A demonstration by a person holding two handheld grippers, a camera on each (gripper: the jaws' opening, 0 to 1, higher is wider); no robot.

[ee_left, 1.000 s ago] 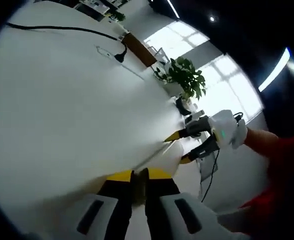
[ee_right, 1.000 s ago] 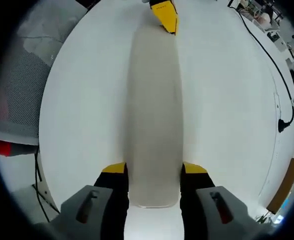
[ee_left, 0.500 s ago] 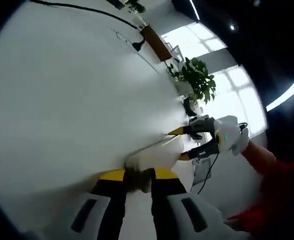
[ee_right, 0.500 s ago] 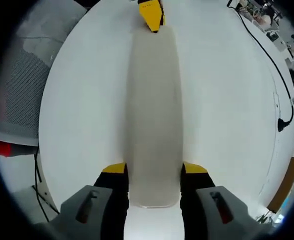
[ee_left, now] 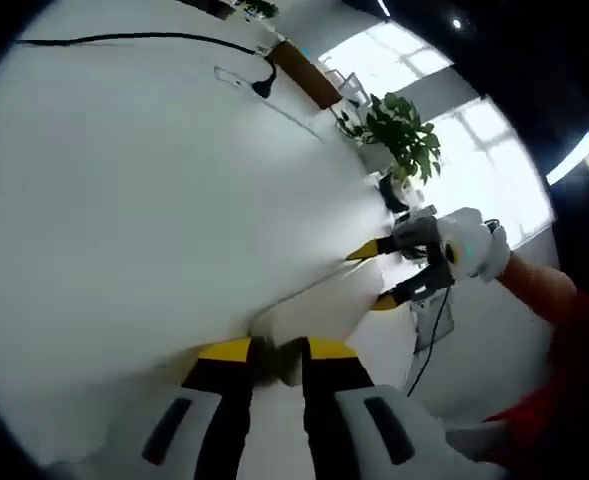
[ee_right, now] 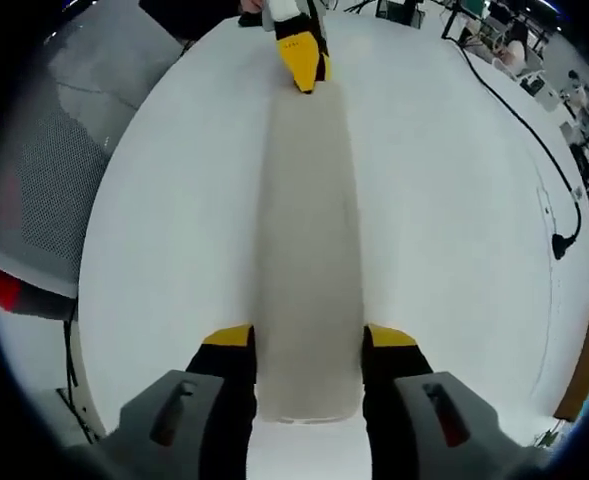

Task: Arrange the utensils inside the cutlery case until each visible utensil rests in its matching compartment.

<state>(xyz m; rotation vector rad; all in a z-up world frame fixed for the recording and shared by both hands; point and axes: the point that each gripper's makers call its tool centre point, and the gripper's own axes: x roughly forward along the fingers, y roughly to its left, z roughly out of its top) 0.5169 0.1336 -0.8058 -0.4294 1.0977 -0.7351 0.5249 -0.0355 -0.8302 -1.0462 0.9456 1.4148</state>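
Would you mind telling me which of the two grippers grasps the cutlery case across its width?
The right gripper: its jaws flank the cutlery case. The left gripper pinches the opposite end's edge.

You have a white table [ee_right: 454, 250] under everything, its top plain and bright in both views. Lying flat on it is 1 long, pale cutlery case [ee_right: 309, 250], closed as far as you can tell, running lengthwise away from your right gripper view. In your left gripper view the same table [ee_left: 134, 200] spreads wide, and the case [ee_left: 309, 310] shows as a low white slab. Toward the far edge, 1 black cable [ee_left: 124, 40] trails across the top to a plug; you see that cable [ee_right: 529, 140] along the right side too.
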